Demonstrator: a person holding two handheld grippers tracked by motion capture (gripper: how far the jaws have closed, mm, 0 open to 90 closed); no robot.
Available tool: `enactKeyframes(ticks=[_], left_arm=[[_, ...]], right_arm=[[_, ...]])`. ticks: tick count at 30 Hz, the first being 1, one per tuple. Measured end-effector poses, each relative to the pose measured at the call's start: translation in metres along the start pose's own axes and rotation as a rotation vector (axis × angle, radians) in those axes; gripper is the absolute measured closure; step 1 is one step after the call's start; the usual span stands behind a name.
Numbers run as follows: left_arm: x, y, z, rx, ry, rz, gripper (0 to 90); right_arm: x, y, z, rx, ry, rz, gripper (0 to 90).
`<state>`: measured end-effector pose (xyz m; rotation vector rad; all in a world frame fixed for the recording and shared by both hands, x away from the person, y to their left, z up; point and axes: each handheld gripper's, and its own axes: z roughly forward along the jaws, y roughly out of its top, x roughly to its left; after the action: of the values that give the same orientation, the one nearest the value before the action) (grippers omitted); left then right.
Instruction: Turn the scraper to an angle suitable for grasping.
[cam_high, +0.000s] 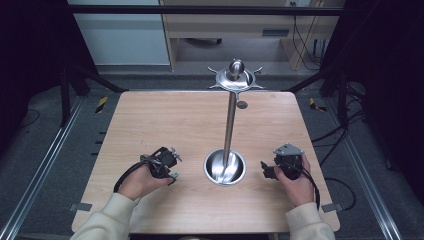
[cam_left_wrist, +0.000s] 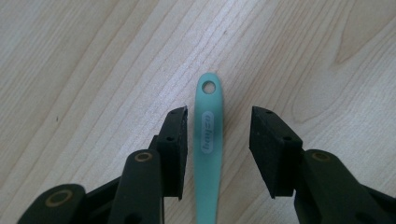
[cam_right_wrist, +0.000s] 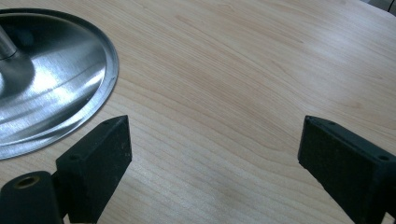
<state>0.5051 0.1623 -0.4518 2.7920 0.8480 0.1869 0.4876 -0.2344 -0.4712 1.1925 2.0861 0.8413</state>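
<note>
We cannot see the far end of the long mint-green plastic handle (cam_left_wrist: 208, 154); the picture's bottom edge cuts it off.

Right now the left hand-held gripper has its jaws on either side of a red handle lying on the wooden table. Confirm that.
Not quite: the handle is teal, not red. The left gripper view shows it lying on the wooden table between the jaws of the left hand-held gripper, with a gap on the right side, so it is not clamped.

Cream sleeves (cam_high: 112, 212), black tongs (cam_left_wrist: 218, 140) with brass screws.
</note>
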Motion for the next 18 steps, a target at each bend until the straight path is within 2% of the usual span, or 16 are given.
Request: enactKeyframes(ticks=[6,11,18], left_arm=[[0.0038,0.0005,0.007,0.028,0.0,0.0,58.7],[0.0033,0.0013,0.0069,0.023,0.011,0.006,61.7],[0.0051,0.0027,0.0116,0.037,-0.001,0.001,62.8]], right_arm=[[-0.0001,0.0,0.0001,0.001,0.0,-0.002,10.1],[0.0001,-0.0001,-0.0001,0.002,0.0,-0.003,10.1],[0.0001,-0.0001,0.0,0.001,0.0,0.002,10.1]])
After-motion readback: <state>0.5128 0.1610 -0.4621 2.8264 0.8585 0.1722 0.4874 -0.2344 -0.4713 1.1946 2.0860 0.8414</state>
